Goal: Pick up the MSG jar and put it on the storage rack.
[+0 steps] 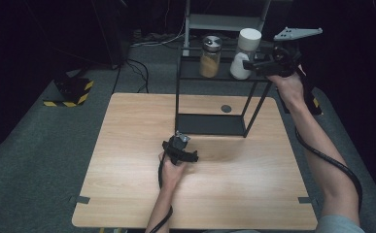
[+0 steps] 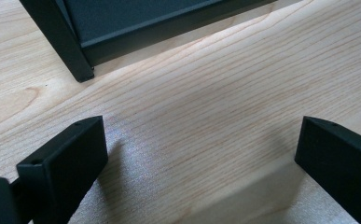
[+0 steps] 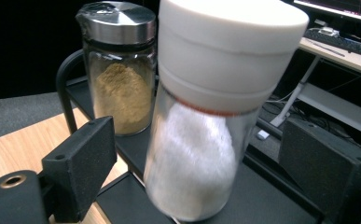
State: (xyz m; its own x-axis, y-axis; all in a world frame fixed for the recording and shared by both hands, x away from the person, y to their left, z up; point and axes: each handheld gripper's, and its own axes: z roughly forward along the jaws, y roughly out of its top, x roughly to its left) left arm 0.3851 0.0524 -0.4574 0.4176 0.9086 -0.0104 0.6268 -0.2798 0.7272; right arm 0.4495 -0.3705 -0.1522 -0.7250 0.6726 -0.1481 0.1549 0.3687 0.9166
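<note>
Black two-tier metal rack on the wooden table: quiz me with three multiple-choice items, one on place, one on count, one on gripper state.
1. Where does the white-capped glass jar of white powder stand?
A. on the rack's top shelf
B. on the bottom shelf
C. on the wooden table

2. How many jars are on the black two-tier metal rack?
A. one
B. two
C. three

3. How is the right gripper set?
A. shut on the white-capped jar
B. open, fingers either side of it
C. shut on nothing

Key: 1 A, the high view shows it on the upper tier beside the steel-lidded glass jar of tan powder. 2 B, only those two. 3 B, the right gripper view shows gaps on both sides of the jar.
</note>
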